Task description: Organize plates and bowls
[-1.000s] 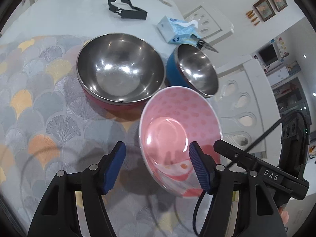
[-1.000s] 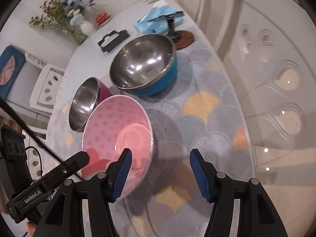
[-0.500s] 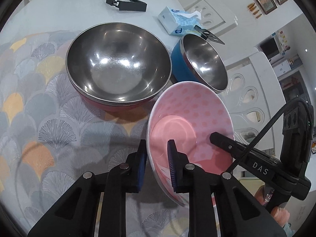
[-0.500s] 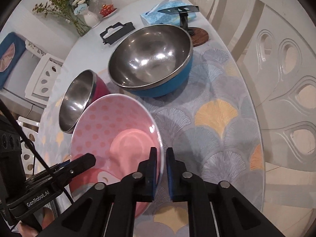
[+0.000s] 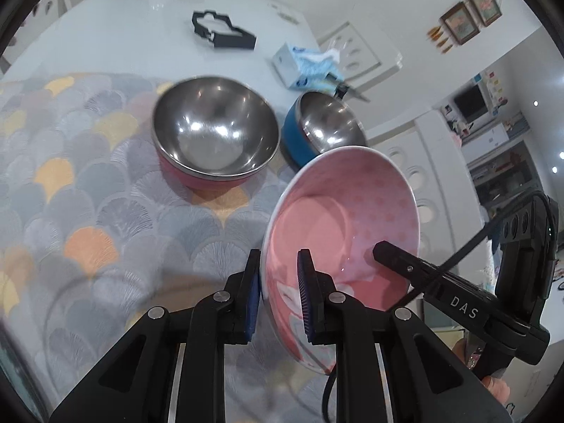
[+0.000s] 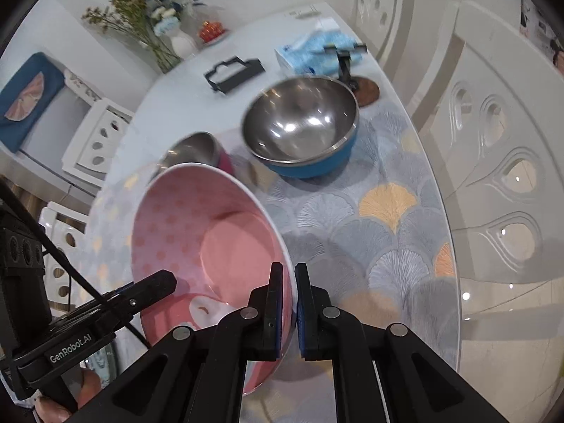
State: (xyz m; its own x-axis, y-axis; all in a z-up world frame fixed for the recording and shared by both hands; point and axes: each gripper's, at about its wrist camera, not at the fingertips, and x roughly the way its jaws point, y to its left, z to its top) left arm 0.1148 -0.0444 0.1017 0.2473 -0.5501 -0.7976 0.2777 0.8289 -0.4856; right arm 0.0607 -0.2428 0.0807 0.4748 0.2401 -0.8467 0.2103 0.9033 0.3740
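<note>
A pink polka-dot bowl [image 5: 352, 218] is held tilted above the patterned mat, gripped on opposite rims. My left gripper [image 5: 278, 289] is shut on its left rim. My right gripper [image 6: 289, 299] is shut on its right rim; the bowl fills the left of the right wrist view [image 6: 211, 246]. A steel bowl with a red outside [image 5: 215, 134] sits on the mat beyond, partly hidden behind the pink bowl in the right wrist view [image 6: 194, 148]. A steel bowl with a blue outside [image 5: 320, 127] stands to its right, also in the right wrist view [image 6: 303, 130].
A scallop-patterned mat [image 5: 88, 194] covers the near part of the white table [image 5: 123, 28]. A black frame [image 5: 222, 31], a tissue box [image 5: 303, 67] and a small stand on a wooden base [image 6: 356, 84] lie behind the bowls. A flower vase [image 6: 179, 42] stands at the back. White chairs [image 6: 493, 123] line the right edge.
Both grippers closed on the pink bowl's rims and lifted it off the mat; the steel bowls now look farther away.
</note>
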